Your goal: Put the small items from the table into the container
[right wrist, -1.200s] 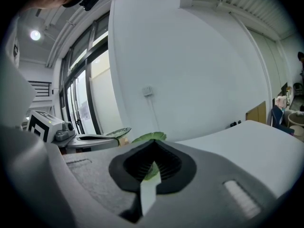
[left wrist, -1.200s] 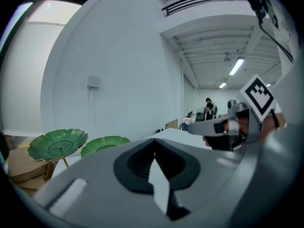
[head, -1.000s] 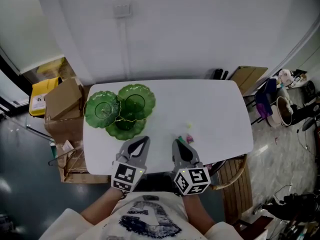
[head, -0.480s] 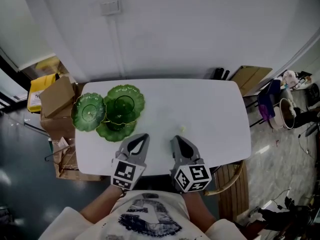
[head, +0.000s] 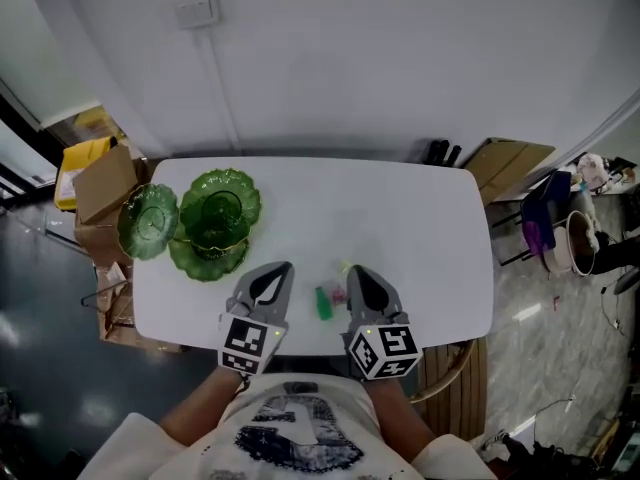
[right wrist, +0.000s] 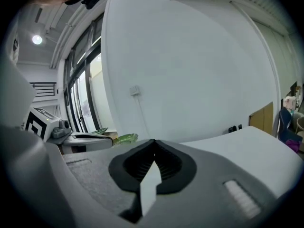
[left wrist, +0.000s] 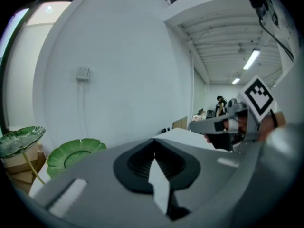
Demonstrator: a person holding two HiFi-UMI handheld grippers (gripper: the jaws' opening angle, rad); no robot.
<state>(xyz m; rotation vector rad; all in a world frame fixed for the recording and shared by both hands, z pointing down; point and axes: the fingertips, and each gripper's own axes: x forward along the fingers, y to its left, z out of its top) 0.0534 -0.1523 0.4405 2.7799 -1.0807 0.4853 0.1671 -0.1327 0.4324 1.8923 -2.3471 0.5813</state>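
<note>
In the head view a green three-dish tiered stand (head: 200, 223) is on the left of the white table (head: 420, 218). Small items lie near the front edge: a green piece (head: 324, 303), a pink piece (head: 339, 293) and a pale yellow piece (head: 345, 267). My left gripper (head: 281, 267) is just left of them and my right gripper (head: 354, 271) just right, both shut and empty. The left gripper view has its closed jaws (left wrist: 154, 150), the green dishes (left wrist: 76, 153) and the other gripper (left wrist: 223, 125). The right gripper view has closed jaws (right wrist: 153, 150) and a green dish (right wrist: 124, 137).
Cardboard boxes (head: 100, 183) and a yellow container (head: 80, 156) sit on the floor left of the table. A wooden chair (head: 452, 366) is at the table's front right. Bags and clutter (head: 560, 228) are on the floor to the right, and a white wall (head: 380, 58) is behind the table.
Both shut grippers have shifted sideways along the table's front. The small items, earlier ahead and right of the right gripper, now lie between the two grippers. The green stand is farther left in view.
</note>
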